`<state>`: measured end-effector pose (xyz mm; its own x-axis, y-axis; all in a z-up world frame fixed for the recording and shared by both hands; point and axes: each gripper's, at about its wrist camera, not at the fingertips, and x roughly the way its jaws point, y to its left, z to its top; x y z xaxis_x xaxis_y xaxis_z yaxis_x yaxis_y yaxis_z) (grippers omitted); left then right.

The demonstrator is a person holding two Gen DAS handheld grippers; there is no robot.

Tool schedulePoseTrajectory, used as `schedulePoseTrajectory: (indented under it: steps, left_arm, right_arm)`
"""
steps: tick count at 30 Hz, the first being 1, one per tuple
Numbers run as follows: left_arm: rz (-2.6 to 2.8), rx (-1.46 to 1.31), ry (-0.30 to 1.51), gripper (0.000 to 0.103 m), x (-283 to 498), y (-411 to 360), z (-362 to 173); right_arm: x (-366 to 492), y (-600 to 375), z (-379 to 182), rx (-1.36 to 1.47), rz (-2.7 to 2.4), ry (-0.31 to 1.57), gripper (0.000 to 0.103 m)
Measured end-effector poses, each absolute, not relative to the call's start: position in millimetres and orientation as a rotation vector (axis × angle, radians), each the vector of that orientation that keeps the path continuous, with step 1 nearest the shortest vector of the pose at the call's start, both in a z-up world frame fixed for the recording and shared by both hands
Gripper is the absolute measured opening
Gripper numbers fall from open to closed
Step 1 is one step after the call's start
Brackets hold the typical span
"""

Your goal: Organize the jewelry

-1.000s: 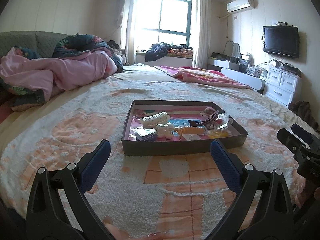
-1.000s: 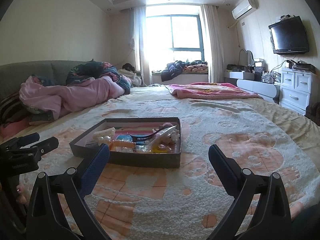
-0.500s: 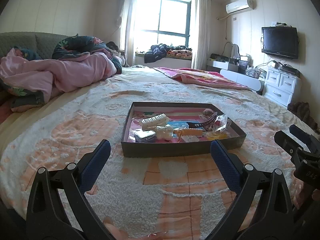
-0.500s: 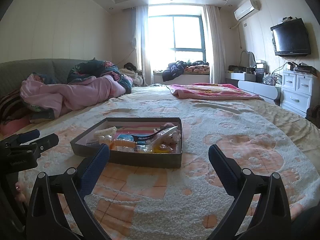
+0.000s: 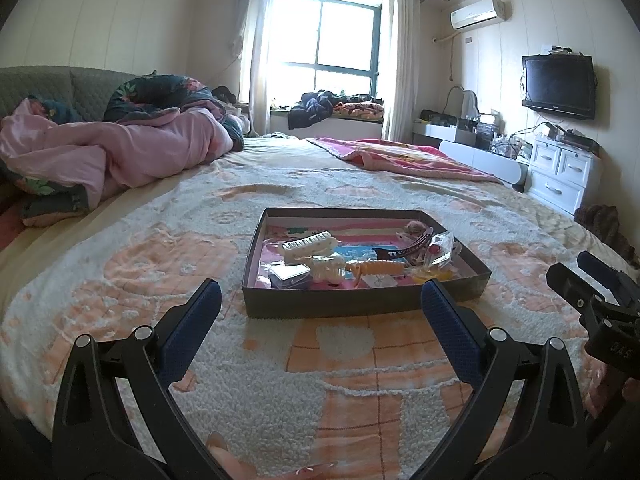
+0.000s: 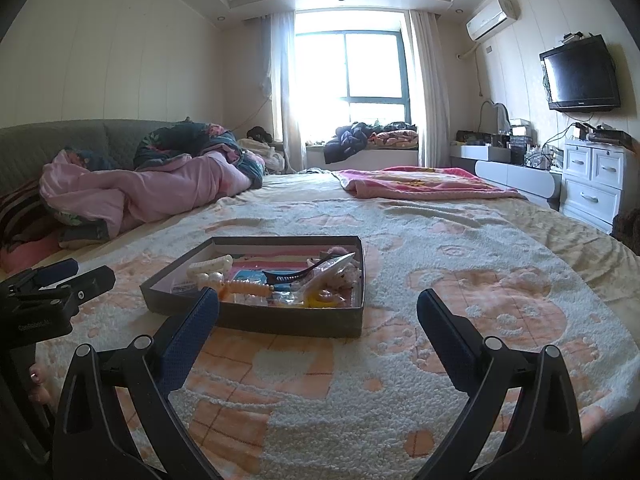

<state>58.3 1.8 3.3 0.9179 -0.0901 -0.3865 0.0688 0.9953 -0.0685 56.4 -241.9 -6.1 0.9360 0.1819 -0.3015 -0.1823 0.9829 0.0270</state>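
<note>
Black grippers, left [image 5: 320, 312] and right [image 6: 318, 312], hover wide apart before the tray [image 5: 360, 304].

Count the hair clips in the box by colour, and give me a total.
White: 2, a toothed clip and a beaded clip
Orange: 1, a ridged clip
Black: 1, a curved clip
Total: 4
The other items in the box are too unclear to sort.

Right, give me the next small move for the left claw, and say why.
Probably ease the open left claw forward over the near wall of the shallow dark cardboard tray: it holds nothing, and the white toothed hair clip lies just beyond it.
</note>
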Motion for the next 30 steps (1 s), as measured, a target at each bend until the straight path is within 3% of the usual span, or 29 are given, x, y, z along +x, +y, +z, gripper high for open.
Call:
schedulePoseTrajectory:
  steps: [30]
  left_arm:
    - [-0.082,-0.054,0.394,0.092,59.0,2.3,4.4]
  right_arm:
    - [55.4,-240.3,-6.8,-0.004,0.188,0.3,0.097]
